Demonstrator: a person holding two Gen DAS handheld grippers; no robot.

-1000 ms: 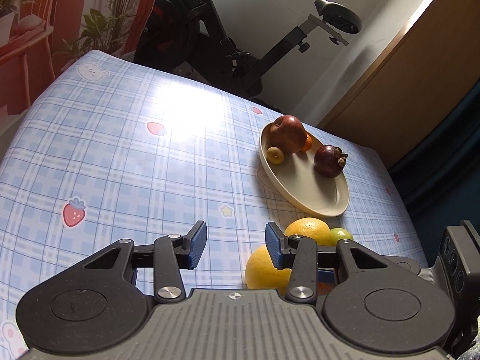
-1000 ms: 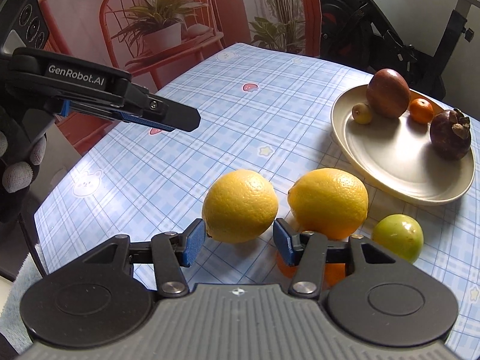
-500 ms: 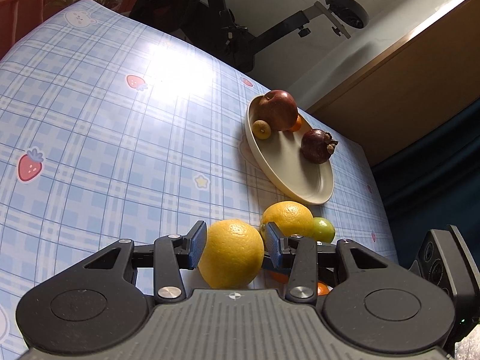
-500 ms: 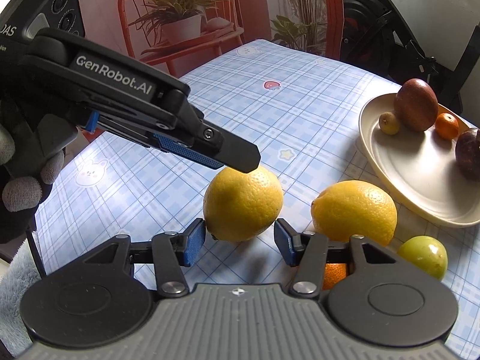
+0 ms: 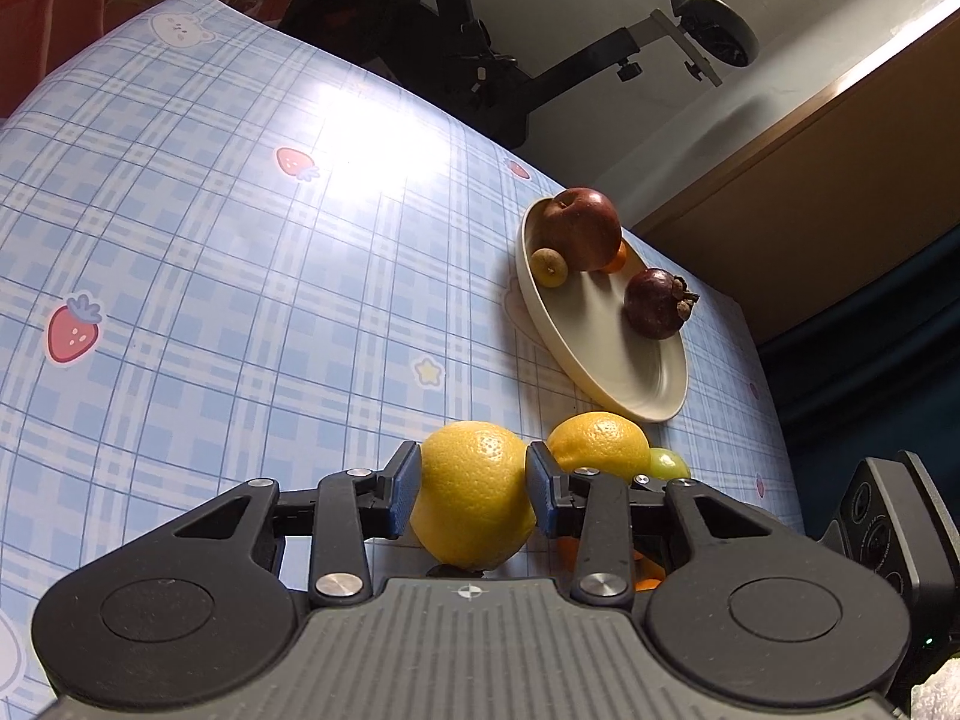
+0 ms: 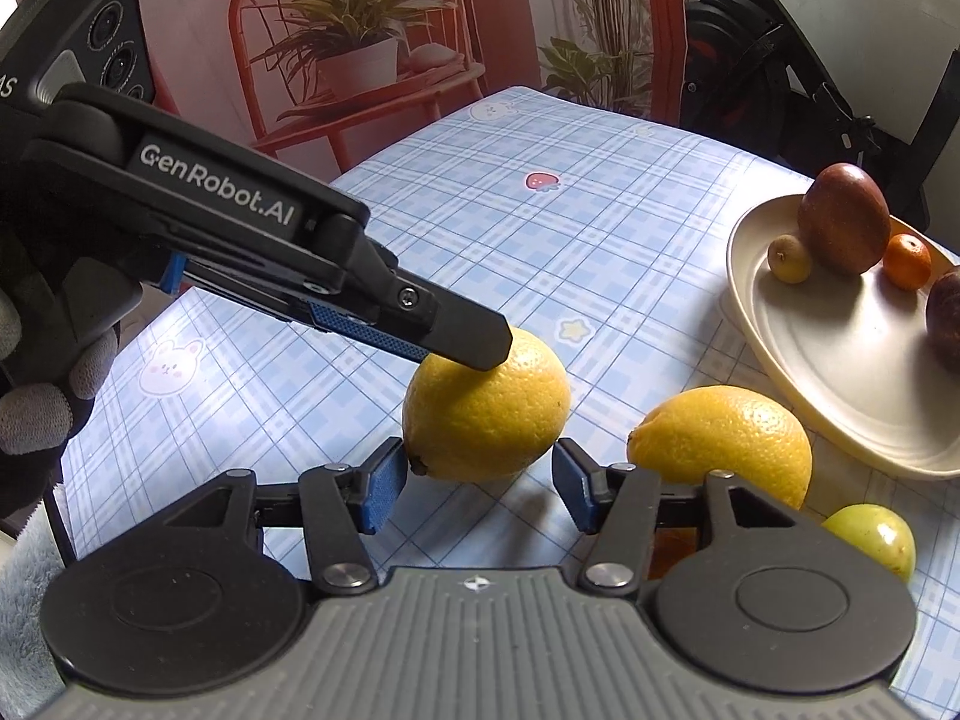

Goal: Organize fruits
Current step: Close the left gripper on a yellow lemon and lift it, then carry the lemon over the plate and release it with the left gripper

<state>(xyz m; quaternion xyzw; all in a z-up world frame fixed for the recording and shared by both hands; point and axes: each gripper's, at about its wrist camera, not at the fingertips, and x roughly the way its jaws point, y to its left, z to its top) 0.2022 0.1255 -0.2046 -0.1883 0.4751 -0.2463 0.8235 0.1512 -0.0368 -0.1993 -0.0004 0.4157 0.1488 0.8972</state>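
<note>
Yellow and pebbled, nearer lemon (image 5: 474, 498) caught between blue pads (image 5: 401, 495) of left gripper (image 5: 473, 495), jaws closing, pads at or just touching peel on both sides. Seated on checked tablecloth (image 5: 240, 276), not lifted. Seen from right wrist view: left gripper (image 6: 474, 354) angled down over top of that lemon (image 6: 486, 408), with right gripper (image 6: 474, 483) half open, jaws opening, empty, fingertips just short of fruit and not clearly touching.

Second lemon (image 6: 723, 447) just beside, green fruit (image 6: 873, 537) and a small orange one partly hidden behind right-hand finger. Beige plate (image 5: 600, 354) farther off, already carrying apple (image 5: 576, 228), mangosteen (image 5: 657, 303), small yellow fruit and a tangerine.

Likely trouble: round, slick peel squirting out of a narrow pad contact if squeeze lands off-centre, rolling fruit into its neighbour or toward table edge. Also possible: two grippers crowding one lemon and knocking together. Later, a heavy drop onto plate could nudge loose fruit already there
</note>
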